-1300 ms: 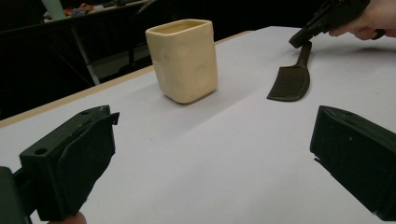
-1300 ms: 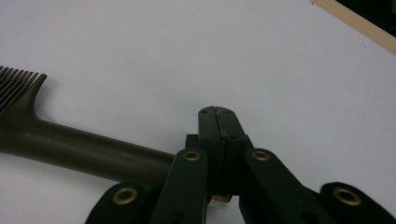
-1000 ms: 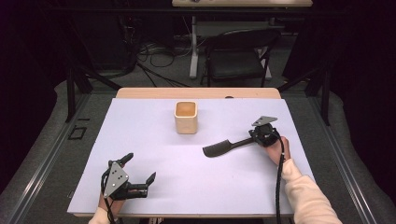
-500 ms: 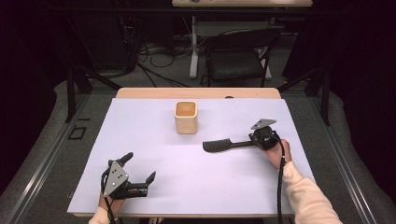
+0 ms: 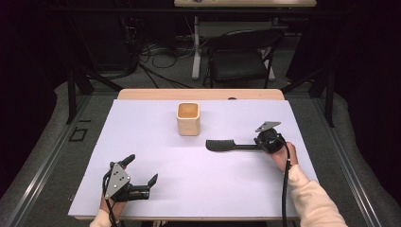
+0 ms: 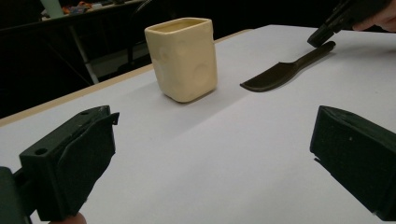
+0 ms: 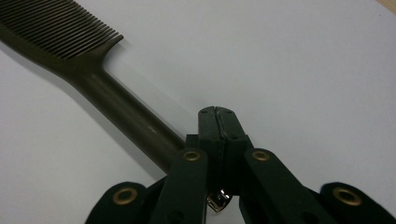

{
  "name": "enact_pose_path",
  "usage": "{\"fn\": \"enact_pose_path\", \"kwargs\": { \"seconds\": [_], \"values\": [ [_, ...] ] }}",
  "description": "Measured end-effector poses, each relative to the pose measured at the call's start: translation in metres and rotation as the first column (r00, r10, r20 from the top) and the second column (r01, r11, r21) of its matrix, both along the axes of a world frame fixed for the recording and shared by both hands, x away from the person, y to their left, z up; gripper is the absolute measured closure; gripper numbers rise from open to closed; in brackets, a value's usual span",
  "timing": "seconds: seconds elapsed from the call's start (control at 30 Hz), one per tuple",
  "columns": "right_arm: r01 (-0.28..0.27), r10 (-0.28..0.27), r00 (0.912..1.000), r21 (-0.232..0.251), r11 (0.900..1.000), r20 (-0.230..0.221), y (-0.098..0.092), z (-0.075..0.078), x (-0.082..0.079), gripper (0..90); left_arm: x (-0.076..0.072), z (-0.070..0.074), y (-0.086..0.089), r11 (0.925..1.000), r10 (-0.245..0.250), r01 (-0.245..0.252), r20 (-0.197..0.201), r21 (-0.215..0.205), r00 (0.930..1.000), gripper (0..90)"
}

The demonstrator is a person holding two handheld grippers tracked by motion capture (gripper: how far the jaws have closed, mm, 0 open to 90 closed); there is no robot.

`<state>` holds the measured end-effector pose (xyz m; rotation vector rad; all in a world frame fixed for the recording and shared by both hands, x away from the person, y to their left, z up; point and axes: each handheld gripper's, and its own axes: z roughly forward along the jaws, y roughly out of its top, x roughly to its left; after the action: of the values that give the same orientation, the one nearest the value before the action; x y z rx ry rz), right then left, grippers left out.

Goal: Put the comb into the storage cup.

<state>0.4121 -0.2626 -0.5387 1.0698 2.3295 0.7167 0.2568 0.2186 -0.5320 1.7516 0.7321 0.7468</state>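
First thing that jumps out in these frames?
The cream square cup stands upright alone near the far middle of the white table. To its right a black comb lies flat, its handle at the right tool, whose jaws are shut beside the handle, not around it. The left tool rests open at the near left edge.

even overhead light falls on the pale table (image 5: 156, 142), w/ the room behind left near black. soft short shadows lie by the cup (image 6: 183, 57) & comb (image 6: 285, 70). left gripper view: near jaws slightly soft, bkgd dim. right gripper view sharp, no glare. high view a bit grainy.
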Motion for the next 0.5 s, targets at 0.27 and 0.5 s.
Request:
{"fn": "enact_pose_path", "kwargs": {
  "seconds": [0.27, 0.5],
  "values": [
    [-0.018, 0.017, 0.9998, -0.017, 1.0, -0.013, 0.003, 0.003, -0.006, 90.0, 0.0, 0.0, 0.0, 1.0, 0.001, -0.001, 0.002, -0.001, 1.0, 0.1],
    [-0.031, 0.031, 0.9991, -0.022, 0.999, -0.028, 0.007, 0.005, -0.012, 90.0, 0.0, 0.0, 0.0, 1.0, 0.0, 0.0, 0.0, -0.002, 1.0, 0.1]
  ]
}}
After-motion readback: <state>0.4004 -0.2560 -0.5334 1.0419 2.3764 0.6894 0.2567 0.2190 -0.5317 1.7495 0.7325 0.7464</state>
